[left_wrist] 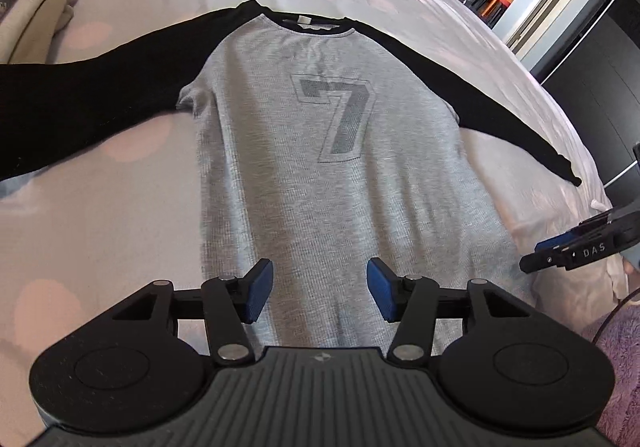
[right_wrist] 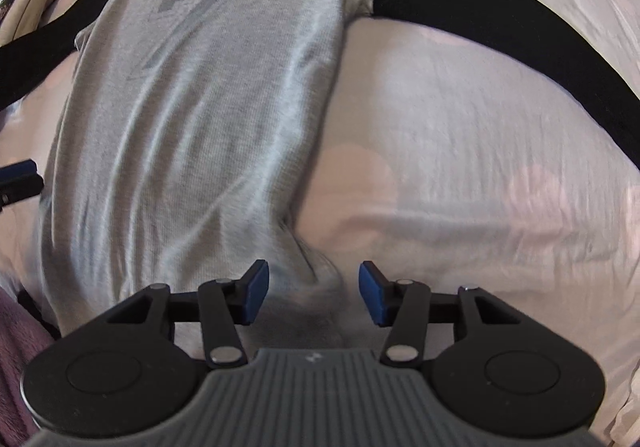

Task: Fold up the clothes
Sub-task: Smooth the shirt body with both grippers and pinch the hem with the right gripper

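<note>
A grey raglan shirt (left_wrist: 304, 151) with black sleeves lies face up on the bed (left_wrist: 120, 207), its printed 7 (left_wrist: 340, 115) showing and the collar away from me. Both sleeves are spread wide — the left sleeve (left_wrist: 80, 103) runs off toward the bed's edge, the right sleeve (left_wrist: 500, 103) slants down to its cuff near the far side. The body is mostly flat, with long lengthwise wrinkles and no fold in it that I can see.

As for progress, the shirt is laid out open, not folded; sleeves and body all remain to be brought in. Whether it is freshly spread or opened out again, this scene alone does not tell.

The left gripper (left_wrist: 320, 293) hovers above the lower middle of the shirt, its blue pads standing apart with nothing between them. The right gripper (right_wrist: 314, 295) sits low at the shirt's bottom right corner (right_wrist: 320, 275), where the hem bunches into a small ridge; its pads are also apart, straddling that bunched cloth without pinching it. From the left view, the right tool shows only as a black and blue tip at the frame's edge.

No basket, drawer or box is in sight — just some cream-coloured fabric (left_wrist: 36, 19) piled at the bed's far left corner, and a purple fuzzy textile (left_wrist: 624, 367) at the near edge.
</note>
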`<state>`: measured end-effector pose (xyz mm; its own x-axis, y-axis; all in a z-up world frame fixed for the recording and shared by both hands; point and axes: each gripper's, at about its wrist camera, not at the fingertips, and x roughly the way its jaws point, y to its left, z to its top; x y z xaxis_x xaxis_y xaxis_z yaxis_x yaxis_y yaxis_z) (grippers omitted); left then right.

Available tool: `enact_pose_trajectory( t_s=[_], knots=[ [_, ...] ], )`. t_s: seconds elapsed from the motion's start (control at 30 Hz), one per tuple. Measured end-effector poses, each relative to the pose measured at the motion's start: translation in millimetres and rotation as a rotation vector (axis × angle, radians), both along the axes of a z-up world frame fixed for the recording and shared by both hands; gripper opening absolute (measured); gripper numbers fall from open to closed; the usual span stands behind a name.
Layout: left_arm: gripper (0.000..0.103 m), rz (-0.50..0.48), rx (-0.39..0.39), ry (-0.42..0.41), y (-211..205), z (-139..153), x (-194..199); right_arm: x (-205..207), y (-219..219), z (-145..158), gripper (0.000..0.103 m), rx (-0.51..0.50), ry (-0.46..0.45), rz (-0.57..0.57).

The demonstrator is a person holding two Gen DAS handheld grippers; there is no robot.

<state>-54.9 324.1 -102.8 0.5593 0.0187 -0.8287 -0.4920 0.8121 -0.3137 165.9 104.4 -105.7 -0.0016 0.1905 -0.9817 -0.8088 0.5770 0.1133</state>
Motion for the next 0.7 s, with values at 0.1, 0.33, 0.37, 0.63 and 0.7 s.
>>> enact_pose_trajectory(
  t_s=[0.1, 0.33, 0.37, 0.63, 0.7],
  knots=[
    [0.050, -0.022, 0.017, 0.031, -3.9, -4.5, 5.8, -0.2, -15.5, -2.2, 0.049, 0.024, 0.004, -0.013],
    [0.050, -0.072, 0.057, 0.081, -16.0, -9.6, 16.9, -16.0, -38.3, -10.2, 0.049, 0.098, 0.031, -0.029],
    [0.050, -0.083, 0.066, 0.087, -19.0, -9.5, 18.9, -18.3, -40.6, -12.7, 0.049, 0.104, 0.038, -0.030],
    [0.050, -0.179, 0.132, 0.136, -43.5, -11.3, 35.5, -18.0, -49.6, -18.0, 0.048, 0.122, 0.073, -0.074],
    [0.050, -0.185, 0.134, 0.146, -45.2, -12.9, 36.8, -12.0, -54.2, -16.8, 0.048, 0.132, 0.098, -0.096]
  ],
)
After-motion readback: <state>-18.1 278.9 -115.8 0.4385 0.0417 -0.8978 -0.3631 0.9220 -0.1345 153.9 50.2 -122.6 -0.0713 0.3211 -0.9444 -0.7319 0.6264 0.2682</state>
